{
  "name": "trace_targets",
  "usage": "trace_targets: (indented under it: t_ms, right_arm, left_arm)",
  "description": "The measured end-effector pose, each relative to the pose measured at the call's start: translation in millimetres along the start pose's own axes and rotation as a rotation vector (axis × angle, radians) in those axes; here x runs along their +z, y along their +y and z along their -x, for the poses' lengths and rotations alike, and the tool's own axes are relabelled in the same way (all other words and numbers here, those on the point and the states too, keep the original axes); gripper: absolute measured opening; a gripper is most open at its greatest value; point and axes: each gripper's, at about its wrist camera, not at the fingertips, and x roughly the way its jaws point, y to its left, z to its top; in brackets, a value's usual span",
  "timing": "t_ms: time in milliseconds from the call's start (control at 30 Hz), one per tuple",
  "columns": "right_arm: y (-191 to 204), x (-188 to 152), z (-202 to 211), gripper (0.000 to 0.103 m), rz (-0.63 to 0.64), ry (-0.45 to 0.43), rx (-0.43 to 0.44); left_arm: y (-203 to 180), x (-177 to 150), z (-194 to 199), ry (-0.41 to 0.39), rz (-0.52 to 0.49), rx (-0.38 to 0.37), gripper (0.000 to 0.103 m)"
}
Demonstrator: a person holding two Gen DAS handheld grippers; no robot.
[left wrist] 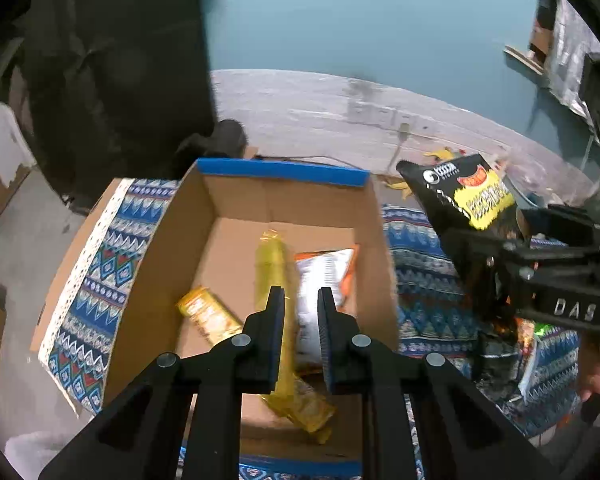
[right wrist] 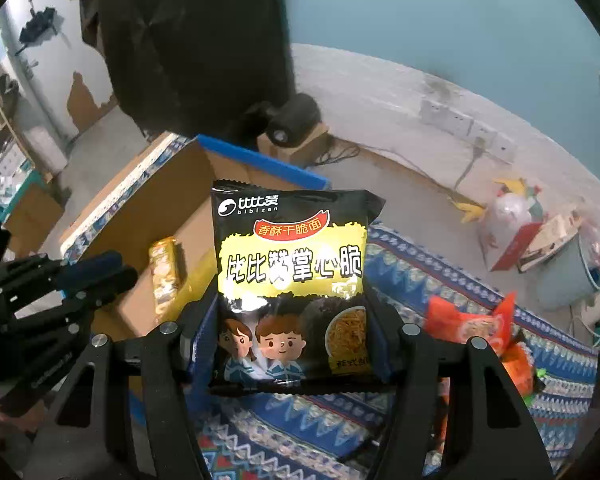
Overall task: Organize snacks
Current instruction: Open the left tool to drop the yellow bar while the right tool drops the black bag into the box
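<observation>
An open cardboard box (left wrist: 236, 204) with a blue-taped rim stands on a patterned cloth. Inside lie a long yellow packet (left wrist: 274, 280), a white and orange bag (left wrist: 324, 276) and a golden packet (left wrist: 208, 314). My left gripper (left wrist: 299, 300) hovers above the box, open and empty. My right gripper (right wrist: 290, 320) is shut on a black and yellow noodle snack bag (right wrist: 292, 264), held upright in the air to the right of the box (right wrist: 156, 216). That bag also shows in the left wrist view (left wrist: 468, 196).
Orange snack bags (right wrist: 472, 320) lie on the patterned cloth (right wrist: 420, 280) at the right. A white plastic bag (right wrist: 504, 220) and a blue bin (right wrist: 564, 276) stand on the floor beyond. A dark hanging cloth (right wrist: 196, 40) is behind the box.
</observation>
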Motion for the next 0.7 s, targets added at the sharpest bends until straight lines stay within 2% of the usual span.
trace_targets:
  t_ms: [133,400,467,567,700]
  right_arm:
    - [15.1,1.3,-16.0,0.062,0.028,0.025,0.006]
    - [36.8,5.5,-38.6,0.062,0.046,0.066,0.052]
    - [41.2,6.8,-42.6,0.062,0.049,0.071,0.059]
    - [48.9,8.4,-49.5,0.062,0.052,0.085,0.075]
    - [55.2,9.5,-56.7,0.062,0.062,0.097,0.088]
  left_arm:
    - [14.6,-1.8,-5.5,0.029,0.037,-0.002,0.016]
    - [40.4,-7.2,-3.6,0.04,0.083,0.051,0.017]
    - [47.8,-9.3,-4.9,0.048,0.102,0.062,0.018]
    - [55.9,-12.5,-7.8,0.066,0.123,0.075,0.025]
    - [60.3,-14.4,-8.5,0.073,0.122,0.08,0.027]
